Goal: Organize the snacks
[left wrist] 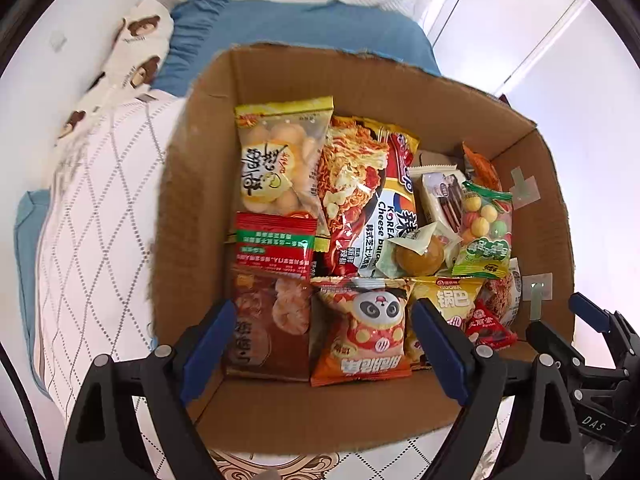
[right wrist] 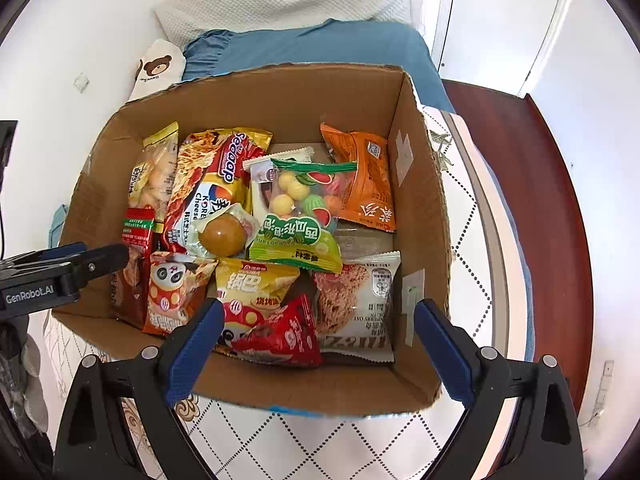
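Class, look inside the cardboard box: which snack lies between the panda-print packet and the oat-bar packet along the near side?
The yellow guoba packet, with a small red packet overlapping its near edge. The right wrist view shows it best, between the panda-print packet and oat-bar packet.

Both grippers held with jaws spread wide and holding nothing.

The left gripper fills the lower part of its own view, its two blue-padded fingers set well apart with nothing between them. The right gripper shows the same pose in the lower part of its view, blue fingers wide apart. Each appears in the other's view: the right at lower right, the left at the left edge.
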Action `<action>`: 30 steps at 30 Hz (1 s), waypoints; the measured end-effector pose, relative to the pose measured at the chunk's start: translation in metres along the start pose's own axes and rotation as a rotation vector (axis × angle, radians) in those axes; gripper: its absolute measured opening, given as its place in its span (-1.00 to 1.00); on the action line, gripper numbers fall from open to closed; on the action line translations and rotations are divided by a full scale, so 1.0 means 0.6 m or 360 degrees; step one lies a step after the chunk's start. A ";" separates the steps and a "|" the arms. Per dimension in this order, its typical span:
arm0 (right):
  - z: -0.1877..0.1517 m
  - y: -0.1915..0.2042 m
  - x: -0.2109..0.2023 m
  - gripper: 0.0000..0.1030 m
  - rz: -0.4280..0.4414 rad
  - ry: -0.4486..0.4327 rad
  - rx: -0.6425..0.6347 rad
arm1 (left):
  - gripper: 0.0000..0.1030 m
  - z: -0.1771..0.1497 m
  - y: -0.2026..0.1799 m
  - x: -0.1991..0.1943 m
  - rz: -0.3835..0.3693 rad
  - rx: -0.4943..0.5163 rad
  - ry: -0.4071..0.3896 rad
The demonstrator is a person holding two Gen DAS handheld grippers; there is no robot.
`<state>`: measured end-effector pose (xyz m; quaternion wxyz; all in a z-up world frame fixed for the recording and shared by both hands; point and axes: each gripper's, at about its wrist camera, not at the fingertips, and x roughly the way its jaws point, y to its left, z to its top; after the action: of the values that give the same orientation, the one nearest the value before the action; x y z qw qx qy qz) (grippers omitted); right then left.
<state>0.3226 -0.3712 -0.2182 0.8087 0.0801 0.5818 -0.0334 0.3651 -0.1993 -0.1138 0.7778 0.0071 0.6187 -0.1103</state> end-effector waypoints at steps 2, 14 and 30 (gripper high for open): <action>-0.007 0.004 -0.011 0.90 -0.0016 -0.0026 -0.0014 | 0.74 -0.011 -0.002 -0.017 0.0029 0.0002 -0.0057; -0.062 0.020 -0.154 0.95 -0.0057 -0.0341 -0.0037 | 0.74 -0.093 -0.035 -0.174 0.0159 0.0037 -0.0455; -0.227 0.042 -0.399 0.98 -0.0045 -0.0727 -0.0061 | 0.74 -0.259 -0.060 -0.356 0.0129 0.0056 -0.0780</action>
<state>0.1221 -0.3330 -0.0316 0.9203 0.0470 0.3850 -0.0509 0.1642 -0.1767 0.0603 0.9082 0.0186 0.4087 -0.0882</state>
